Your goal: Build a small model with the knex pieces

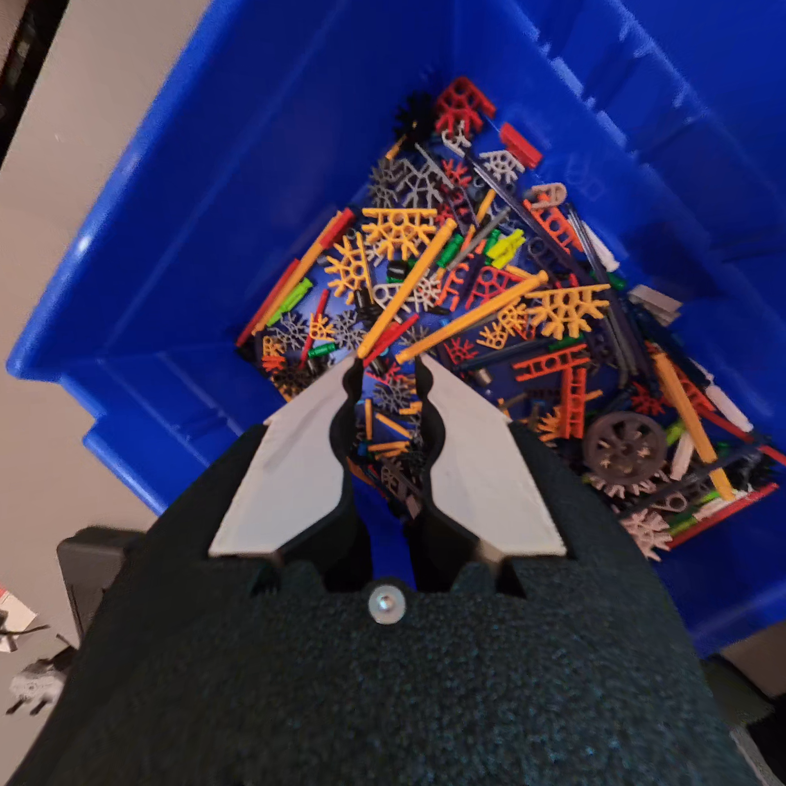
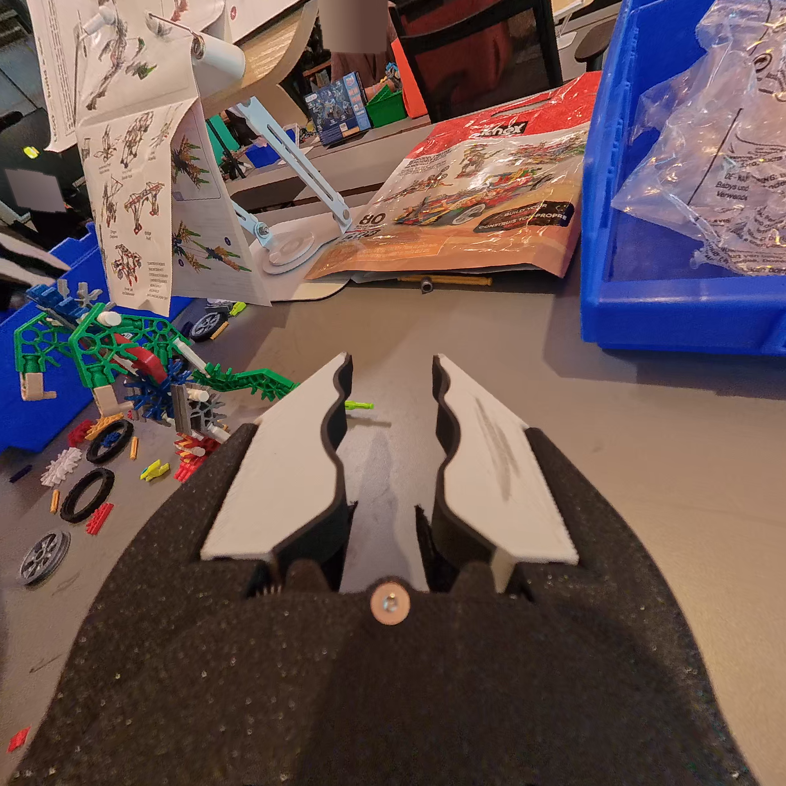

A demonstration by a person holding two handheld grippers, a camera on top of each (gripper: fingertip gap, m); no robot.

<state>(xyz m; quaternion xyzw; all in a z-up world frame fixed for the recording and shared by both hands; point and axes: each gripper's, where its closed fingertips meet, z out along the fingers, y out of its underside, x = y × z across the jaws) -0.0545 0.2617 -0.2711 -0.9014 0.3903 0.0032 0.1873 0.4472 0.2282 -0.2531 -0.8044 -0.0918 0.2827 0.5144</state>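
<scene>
In the left wrist view my left gripper [image 1: 388,361] hangs open over a blue bin [image 1: 204,238] filled with a heap of coloured construction rods and connectors [image 1: 468,306]. Its tips are just above two long yellow rods [image 1: 408,289] and a red rod; nothing is between the jaws. In the right wrist view my right gripper [image 2: 392,359] is open and empty, low over the grey table [image 2: 553,425]. A small lime-green rod [image 2: 359,406] lies on the table just past its left finger. A half-built model of green, blue and white pieces [image 2: 140,374] stands to the left.
Loose black tyres [image 2: 87,495], a grey wheel [image 2: 44,557] and small pieces lie at the left. A printed toy bag [image 2: 468,204] and hanging instruction sheets [image 2: 140,170] on a white stand are behind. A second blue bin [image 2: 680,314] holding a clear plastic bag stands at the right. The left gripper's tips are roughly 50 cm from the right gripper's.
</scene>
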